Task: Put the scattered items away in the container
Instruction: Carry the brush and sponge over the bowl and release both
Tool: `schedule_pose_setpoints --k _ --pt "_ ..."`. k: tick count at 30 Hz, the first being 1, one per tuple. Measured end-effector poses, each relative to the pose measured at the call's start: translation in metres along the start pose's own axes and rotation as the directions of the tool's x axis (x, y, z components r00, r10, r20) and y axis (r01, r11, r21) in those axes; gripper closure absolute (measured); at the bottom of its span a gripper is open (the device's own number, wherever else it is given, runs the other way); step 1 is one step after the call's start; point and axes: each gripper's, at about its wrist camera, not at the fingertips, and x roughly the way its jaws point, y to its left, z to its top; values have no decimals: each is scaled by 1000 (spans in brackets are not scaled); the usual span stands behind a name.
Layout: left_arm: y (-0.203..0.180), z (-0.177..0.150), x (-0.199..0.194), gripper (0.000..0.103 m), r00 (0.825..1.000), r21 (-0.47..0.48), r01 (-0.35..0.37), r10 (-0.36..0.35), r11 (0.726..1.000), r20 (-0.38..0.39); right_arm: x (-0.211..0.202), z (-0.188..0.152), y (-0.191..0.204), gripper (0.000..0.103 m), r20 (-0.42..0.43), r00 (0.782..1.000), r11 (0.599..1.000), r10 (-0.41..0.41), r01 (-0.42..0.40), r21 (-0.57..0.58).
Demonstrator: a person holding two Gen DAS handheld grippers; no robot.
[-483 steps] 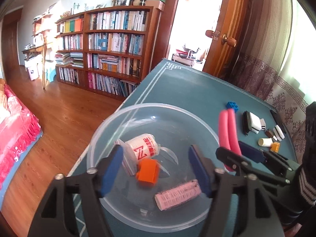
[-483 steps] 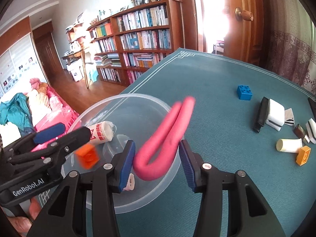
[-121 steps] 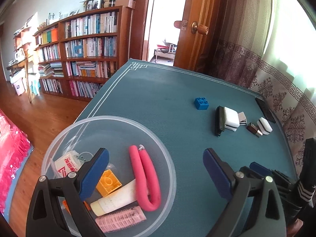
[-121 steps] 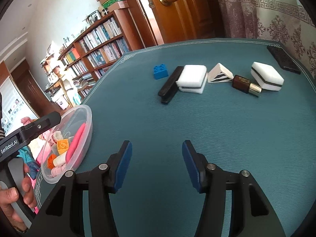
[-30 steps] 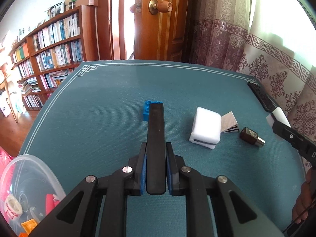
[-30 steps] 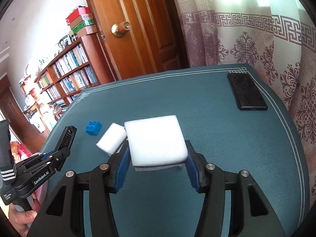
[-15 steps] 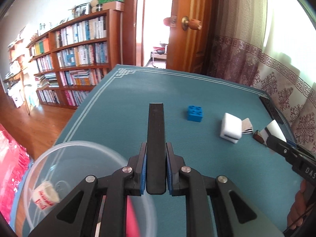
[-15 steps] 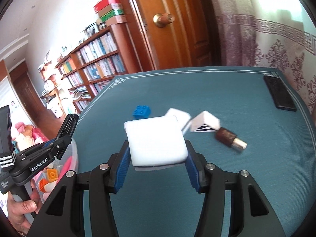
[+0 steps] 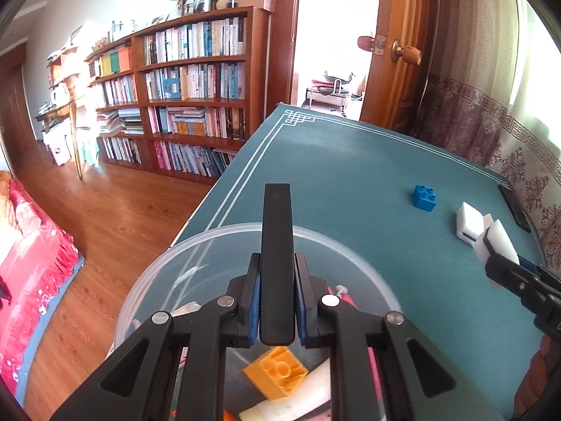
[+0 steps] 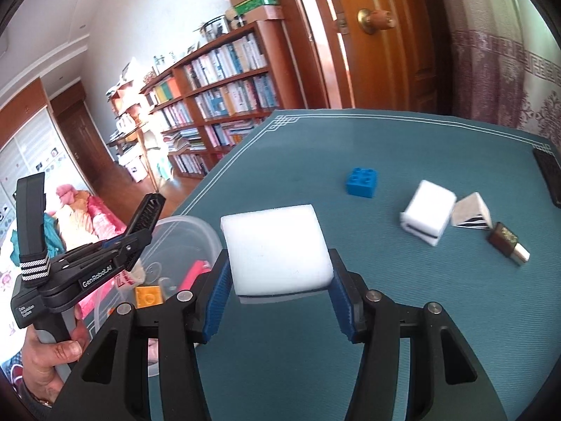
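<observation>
While the left tongs (image 9: 277,310) hang over the clear bowl (image 9: 210,242) at the left edge of the teal surface (image 9: 350,182), their blue pads are clamped tight on a flat black bar (image 9: 277,238) that points forward past the bowl's far rim. Inside the bowl lie a yellow brick (image 9: 277,372), a cream tube (image 9: 291,400) and a pink piece that is mostly hidden by the tongs. In the right wrist view a hand (image 10: 52,368) grips the handle of the left tongs low at the left, beside the bowl. Further right, the right tongs (image 10: 278,294) are closed on a white sponge (image 10: 275,249), held above the surface just right of the bowl. Beyond them a blue brick (image 10: 362,182) sits on the surface; to its right a second white sponge (image 10: 427,222) touches a small striped wedge (image 10: 471,215), with a small brown bottle (image 10: 508,244) just beside that. A black slab (image 10: 548,175) lies at the far right edge.
</observation>
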Motion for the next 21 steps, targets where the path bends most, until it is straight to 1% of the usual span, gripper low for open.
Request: schedule_pose_setpoints --k 8,9,10,11,12,13,17,21 --pt "19 -7 4 83 1000 -21 11 -12 1000 -20 17 -4 29 48 -37 999 999 32 -33 -30" --pt "21 -7 5 75 1000 -26 14 -15 1000 -27 20 -4 33 48 -41 998 999 37 -38 -34" --pt "22 -8 5 60 999 -33 19 -19 999 -29 22 -4 35 48 -45 998 998 41 -43 -37" --pt "25 -8 3 53 999 -42 23 -24 999 -26 23 -3 38 48 -48 998 998 46 -48 -41" --pt "29 -9 2 42 1000 -50 24 -25 998 -18 25 -4 42 48 -51 997 998 51 -53 -45" --pt "32 -9 -1 37 1000 -56 22 -22 998 -10 26 -4 45 48 -54 997 997 55 -57 -48" --pt "41 -9 -10 33 1000 -63 7 -7 998 14 34 -4 57 48 -69 995 996 70 -74 -56" --pt "51 -9 -17 24 999 -75 -17 20 997 33 41 -3 67 48 -79 993 994 82 -87 -60"
